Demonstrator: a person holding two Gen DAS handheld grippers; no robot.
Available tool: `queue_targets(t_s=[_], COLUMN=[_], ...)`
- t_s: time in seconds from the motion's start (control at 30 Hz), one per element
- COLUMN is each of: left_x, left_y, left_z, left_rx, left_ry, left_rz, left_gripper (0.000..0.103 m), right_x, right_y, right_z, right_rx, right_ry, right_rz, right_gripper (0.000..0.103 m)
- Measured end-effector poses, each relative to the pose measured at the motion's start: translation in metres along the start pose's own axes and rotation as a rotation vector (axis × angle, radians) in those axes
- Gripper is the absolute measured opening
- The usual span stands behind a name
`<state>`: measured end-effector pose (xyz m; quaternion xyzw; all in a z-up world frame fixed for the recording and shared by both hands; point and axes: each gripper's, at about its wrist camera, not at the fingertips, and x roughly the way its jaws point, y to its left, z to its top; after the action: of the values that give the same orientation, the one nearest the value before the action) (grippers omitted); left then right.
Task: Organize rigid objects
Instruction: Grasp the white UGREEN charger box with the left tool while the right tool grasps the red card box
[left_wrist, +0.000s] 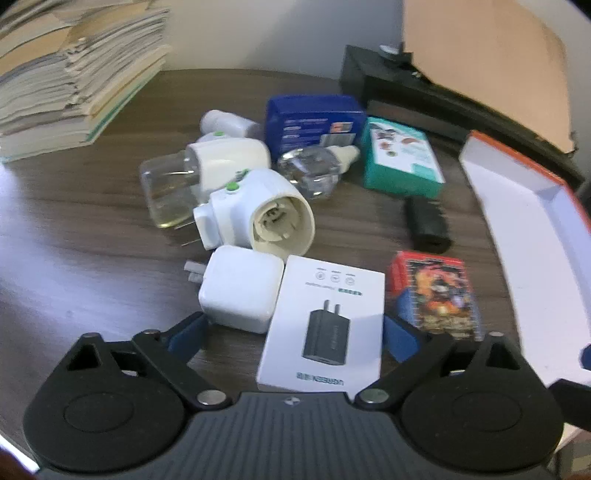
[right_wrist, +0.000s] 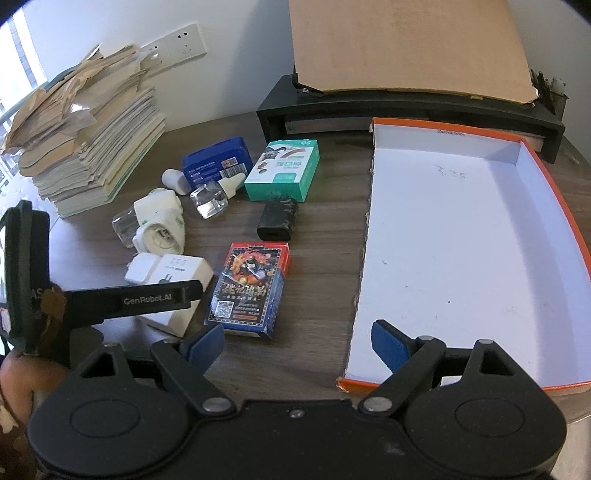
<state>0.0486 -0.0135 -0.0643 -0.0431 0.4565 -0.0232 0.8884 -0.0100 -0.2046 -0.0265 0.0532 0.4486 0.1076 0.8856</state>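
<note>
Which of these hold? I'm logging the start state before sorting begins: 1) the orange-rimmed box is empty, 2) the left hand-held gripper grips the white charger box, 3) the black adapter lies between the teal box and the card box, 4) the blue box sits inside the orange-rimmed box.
1) True: the orange-rimmed box holds nothing.
2) False: the left hand-held gripper is open; the white charger box lies between its fingers, ungripped.
3) True: the black adapter lies between the teal box and the card box.
4) False: the blue box sits on the table.
</note>
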Motion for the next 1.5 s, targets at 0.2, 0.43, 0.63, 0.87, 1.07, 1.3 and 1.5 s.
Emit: queue_targets(t_s=[0.2,0.43,0.63,0.87,1.07,1.3,1.5], left_x=[-0.008,-0.020,-0.011,-0.007,-0.031,-0.058,-0.063], left_y=[-0.004,-0.005,-0.008,-0.014,0.005,0.027,0.042], left_z=[-0.008,-0.022,-0.018,-0.013,-0.012,-0.011,-0.008], left_rx=[0.050,0.103,0.127,0.167,0.095,0.029,0.004], left_ry=[-0.016,-0.027,-0.038,-0.056,-0.072,-0.111,-0.124], left_rz=[-0.031,-0.101,-0.055,-0.039,-0.062,-0.053,-0.040], left_gripper=[0.066,0.061,0.069,0.059,0.059,0.059,0.059], right_x=[0.000,0.000,0.004,0.010,0.033,0.075,0.105], right_y=[0.002,0.004,0.004,0.010,0.021,0.042,0.059], right_z=[0.000,0.000,-0.002,0.002,0.015,0.032,0.034], right_rx=[-0.001,-0.007,-0.004,-0.024,-0.014,-0.031,-0.090], right_ry=[0.001,0.003,0.014,0.011,0.020,0.051,0.097], right_rz=[0.005,0.009,0.010,0.019,0.045,0.021,-0.089], right_gripper=[0.102,0.102,0.102,0.102,0.102,0.102,0.096])
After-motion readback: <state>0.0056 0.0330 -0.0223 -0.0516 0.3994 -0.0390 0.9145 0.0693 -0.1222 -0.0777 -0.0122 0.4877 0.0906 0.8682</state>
